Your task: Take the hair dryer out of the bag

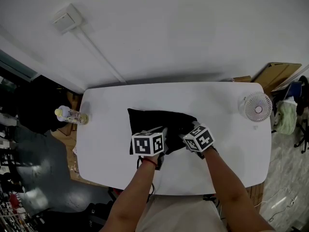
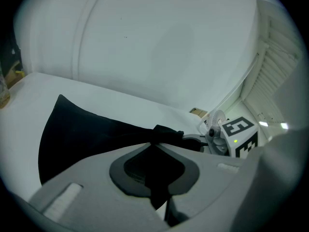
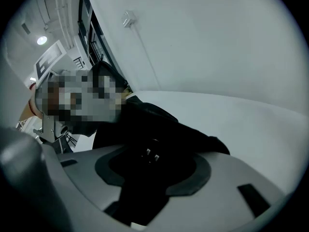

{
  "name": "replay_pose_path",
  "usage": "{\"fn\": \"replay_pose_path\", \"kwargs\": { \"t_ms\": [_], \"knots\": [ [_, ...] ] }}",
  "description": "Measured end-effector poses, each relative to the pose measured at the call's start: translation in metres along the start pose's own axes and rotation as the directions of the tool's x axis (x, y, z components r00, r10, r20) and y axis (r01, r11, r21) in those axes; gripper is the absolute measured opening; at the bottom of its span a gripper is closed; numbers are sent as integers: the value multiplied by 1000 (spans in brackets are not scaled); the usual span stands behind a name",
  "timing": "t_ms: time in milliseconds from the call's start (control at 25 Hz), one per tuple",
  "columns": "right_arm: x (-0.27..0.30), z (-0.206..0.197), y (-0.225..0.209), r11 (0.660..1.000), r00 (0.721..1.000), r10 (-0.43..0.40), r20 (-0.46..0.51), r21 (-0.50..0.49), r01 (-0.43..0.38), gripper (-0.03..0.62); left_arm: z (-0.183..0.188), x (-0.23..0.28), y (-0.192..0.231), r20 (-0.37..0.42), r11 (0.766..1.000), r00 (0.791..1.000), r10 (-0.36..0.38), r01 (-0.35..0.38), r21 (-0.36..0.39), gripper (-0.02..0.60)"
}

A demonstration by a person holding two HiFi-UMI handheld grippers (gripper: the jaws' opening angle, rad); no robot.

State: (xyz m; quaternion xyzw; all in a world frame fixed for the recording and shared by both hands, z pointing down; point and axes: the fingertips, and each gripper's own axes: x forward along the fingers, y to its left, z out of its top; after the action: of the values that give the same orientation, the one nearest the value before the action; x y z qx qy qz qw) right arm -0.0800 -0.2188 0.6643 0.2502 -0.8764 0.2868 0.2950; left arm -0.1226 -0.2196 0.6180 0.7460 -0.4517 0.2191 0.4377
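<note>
A black bag (image 1: 154,119) lies flat in the middle of the white table (image 1: 231,153). Both grippers sit at its near edge. My left gripper (image 1: 162,132) is shut on a fold of the bag's fabric, which rises black between the closed jaws in the left gripper view (image 2: 157,173). My right gripper (image 1: 186,129) is to its right, jaws open, with the bag's dark mouth (image 3: 159,124) between them (image 3: 149,175). Two small pale bits (image 3: 150,153) show in that darkness; I cannot tell what they are. No hair dryer is visible.
A small white fan (image 1: 257,107) stands at the table's right end. A clear bottle (image 1: 72,116) stands at the left edge. A cardboard box (image 1: 280,74) is on the floor beyond the right end. Dark clutter lies left of the table.
</note>
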Motion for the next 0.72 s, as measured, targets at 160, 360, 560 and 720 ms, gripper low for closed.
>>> {"fn": "replay_pose_path", "kwargs": {
  "t_ms": [160,360,560,720],
  "knots": [
    [2,-1,0,998,998,57,-17,16,-57,187,-1,-2,2,9,1000,1000,-5,5,3,20],
    [0,-4,2,998,998,63,-30,21,-62,160,0,-14,0,72,998,996,-51,50,24,90],
    [0,-5,2,1000,999,30,-43,-8,-30,156,-5,-37,7,90,993,996,-19,8,120,140],
    [0,-6,3,1000,999,19,-45,-7,-19,155,6,-69,41,172,984,980,97,-120,134,140]
  ]
}}
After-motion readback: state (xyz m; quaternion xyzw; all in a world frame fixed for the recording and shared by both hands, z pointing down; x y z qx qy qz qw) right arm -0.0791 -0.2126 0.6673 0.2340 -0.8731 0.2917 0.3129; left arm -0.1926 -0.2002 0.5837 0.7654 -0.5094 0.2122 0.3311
